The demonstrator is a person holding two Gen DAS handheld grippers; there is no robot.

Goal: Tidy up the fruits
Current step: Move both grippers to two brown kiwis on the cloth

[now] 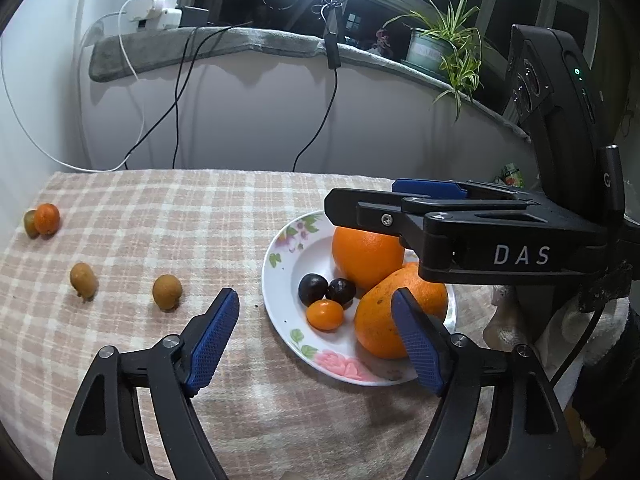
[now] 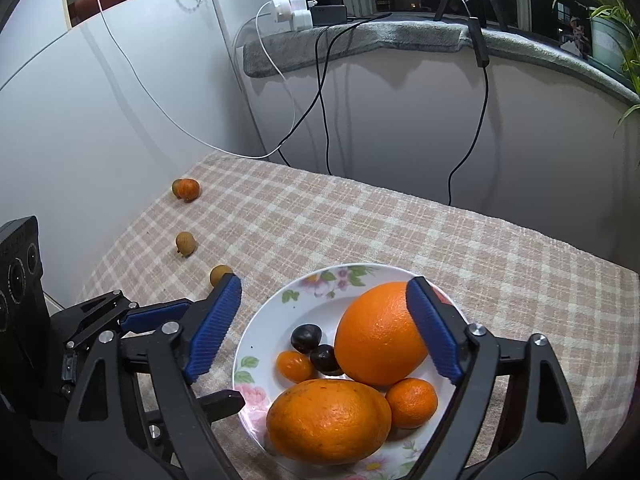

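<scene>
Over the left gripper (image 1: 316, 336) first: its blue fingers (image 1: 214, 336) stand wide apart with nothing between them, hanging just above the checked cloth of the table (image 1: 160, 208). The flowered plate (image 1: 280, 280) sits at about two o'clock from them, already carrying two big oranges (image 1: 366, 258), two dark fruits (image 1: 313, 289) and one small orange fruit (image 1: 325, 314). Off at nine to eleven o'clock, loose on the cloth, lie the stragglers: a brown fruit (image 1: 167, 292) nearest, another brown one (image 1: 83, 281) beyond it, and far out a little orange one (image 1: 47, 219) touching a greenish one behind it. The right gripper (image 1: 400, 208) reaches in over the plate from three o'clock.

Now the right wrist view: the right gripper's fingers (image 2: 434, 332) are spread too, gripping nothing, straddling the plate (image 2: 256, 340) with the rear orange (image 2: 380, 336) looming between them but untouched. A small mandarin (image 2: 412, 402) shows here at five o'clock on the plate.

By my reckoning the nearest brown fruit is the left hand's job. Swing to ten o'clock, come down straight over it, and close gently on its widest part; it's small and round and looks ready to roll away. Keep the right gripper clear of the plate's middle so there's room to drop it in.
</scene>
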